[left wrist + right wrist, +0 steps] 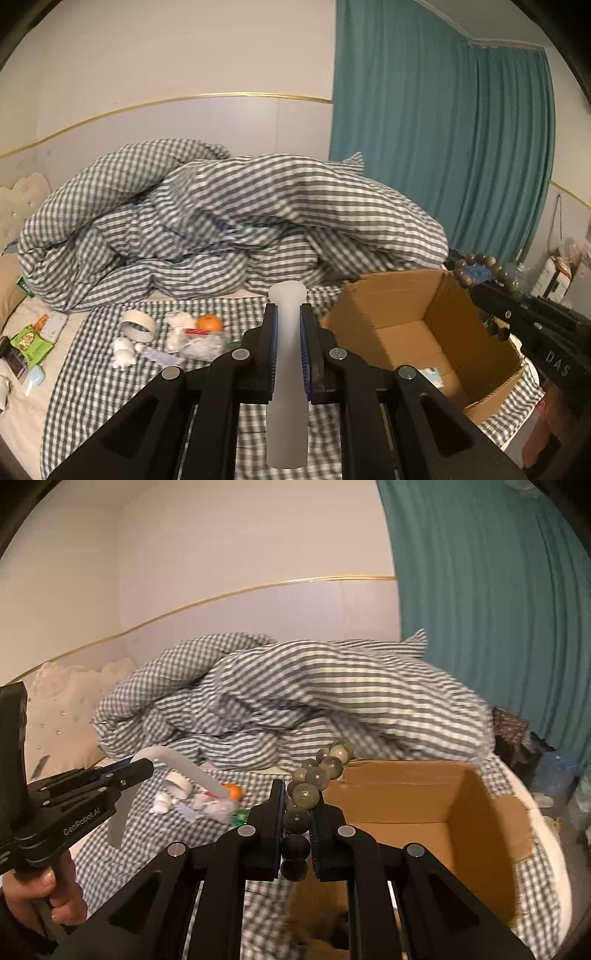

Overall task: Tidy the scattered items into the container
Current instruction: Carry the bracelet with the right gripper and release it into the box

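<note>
My left gripper (287, 314) is shut on a translucent white shoehorn (287, 369), held above the checked sheet just left of the open cardboard box (391, 302). My right gripper (298, 805) is shut on a string of brown-grey wooden beads (317, 775), held over the box's (424, 794) near left rim. In the left wrist view the right gripper (476, 275) with the beads (480, 262) hangs above the box's right side. In the right wrist view the left gripper (129, 770) holds the shoehorn (184, 766) at left. A small white and blue pack (432, 374) lies inside the box.
On the sheet left of the box lie a tape roll (138, 325), an orange (208, 322), crumpled white tissues (181, 328), a white figure (123, 352) and wrappers. Green packets (29, 341) lie at far left. A heaped checked duvet (229, 221) fills the back; teal curtain (443, 129) right.
</note>
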A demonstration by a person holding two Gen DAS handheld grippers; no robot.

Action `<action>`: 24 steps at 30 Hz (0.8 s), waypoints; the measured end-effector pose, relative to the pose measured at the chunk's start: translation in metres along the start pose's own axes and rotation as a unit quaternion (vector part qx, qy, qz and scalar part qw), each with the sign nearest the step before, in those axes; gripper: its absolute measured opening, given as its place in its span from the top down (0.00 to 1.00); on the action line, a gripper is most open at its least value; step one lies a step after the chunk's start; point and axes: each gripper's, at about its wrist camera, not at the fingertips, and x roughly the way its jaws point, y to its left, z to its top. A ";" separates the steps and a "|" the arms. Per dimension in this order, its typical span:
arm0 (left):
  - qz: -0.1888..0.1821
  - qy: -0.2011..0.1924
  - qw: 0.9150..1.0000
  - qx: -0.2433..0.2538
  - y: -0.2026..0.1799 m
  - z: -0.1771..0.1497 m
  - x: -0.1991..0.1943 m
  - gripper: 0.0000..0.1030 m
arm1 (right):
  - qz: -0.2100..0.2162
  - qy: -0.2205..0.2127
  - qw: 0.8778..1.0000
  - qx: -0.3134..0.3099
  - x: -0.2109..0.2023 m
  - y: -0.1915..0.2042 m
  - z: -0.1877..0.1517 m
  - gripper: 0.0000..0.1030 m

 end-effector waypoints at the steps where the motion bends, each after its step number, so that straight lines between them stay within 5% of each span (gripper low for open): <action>1: -0.002 0.001 1.000 0.004 -0.006 0.000 0.002 0.90 | -0.004 -0.001 1.000 0.004 -0.003 -0.007 0.000 0.89; 12: -0.040 -0.001 0.999 0.035 -0.070 0.013 0.015 0.89 | -0.046 0.017 0.998 0.036 -0.014 -0.063 -0.008 0.89; 24: -0.062 0.017 0.996 0.062 -0.116 0.009 0.036 0.89 | -0.064 0.114 0.990 0.057 0.024 -0.113 -0.047 0.89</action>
